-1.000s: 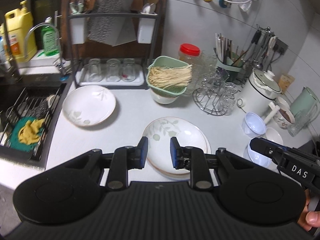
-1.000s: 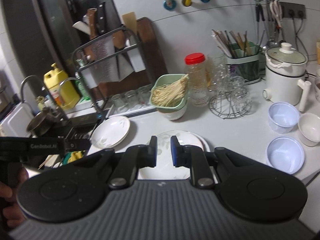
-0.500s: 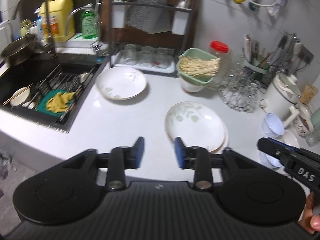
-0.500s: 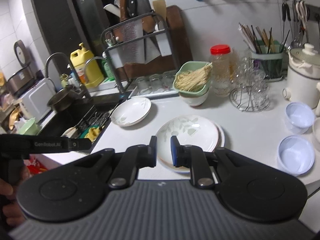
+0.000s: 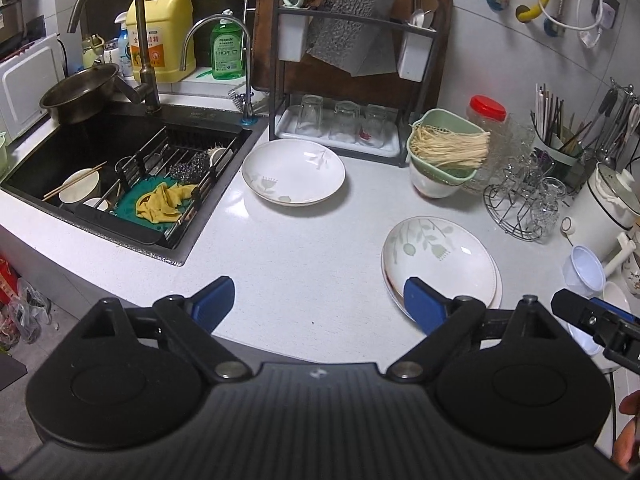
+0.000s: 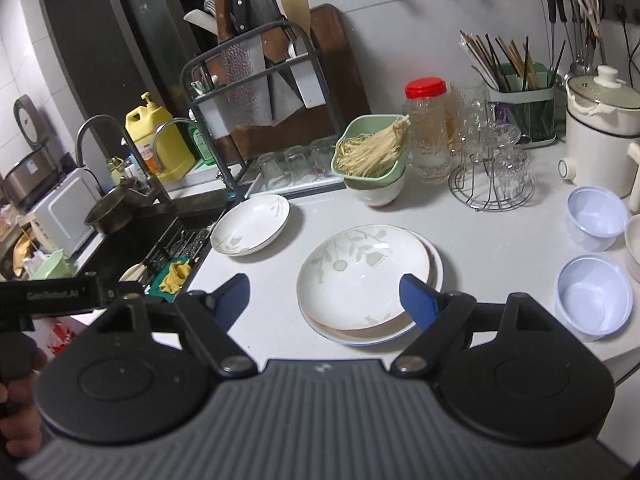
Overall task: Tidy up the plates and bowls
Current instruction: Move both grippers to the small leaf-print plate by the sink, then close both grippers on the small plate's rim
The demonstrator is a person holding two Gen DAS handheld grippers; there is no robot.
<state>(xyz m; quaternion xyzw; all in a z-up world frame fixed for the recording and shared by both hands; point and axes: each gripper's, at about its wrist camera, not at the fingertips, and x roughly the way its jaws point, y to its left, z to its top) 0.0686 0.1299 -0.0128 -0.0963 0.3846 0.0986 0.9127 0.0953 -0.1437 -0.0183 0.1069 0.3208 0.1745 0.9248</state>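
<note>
A stack of white leaf-patterned plates (image 5: 440,260) (image 6: 366,280) lies on the counter near its front edge. A single white plate (image 5: 294,171) (image 6: 251,230) lies farther back by the sink. Two pale blue bowls (image 6: 594,298) (image 6: 597,218) and a white bowl (image 6: 634,244) sit at the right. My left gripper (image 5: 318,306) is open and empty above the counter's front edge, left of the stack. My right gripper (image 6: 324,298) is open and empty, its jaws spread just in front of the stack.
A black sink (image 5: 120,168) with a drying rack and cloth is at the left. A knife and glass rack (image 5: 344,80), a green basket of noodles on a bowl (image 5: 444,152), a wire glass stand (image 5: 524,204) and a white cooker (image 6: 600,128) line the back.
Both grippers have opened wide from nearly closed. Both have drawn back from the counter, and the left view has swung left toward the sink.
</note>
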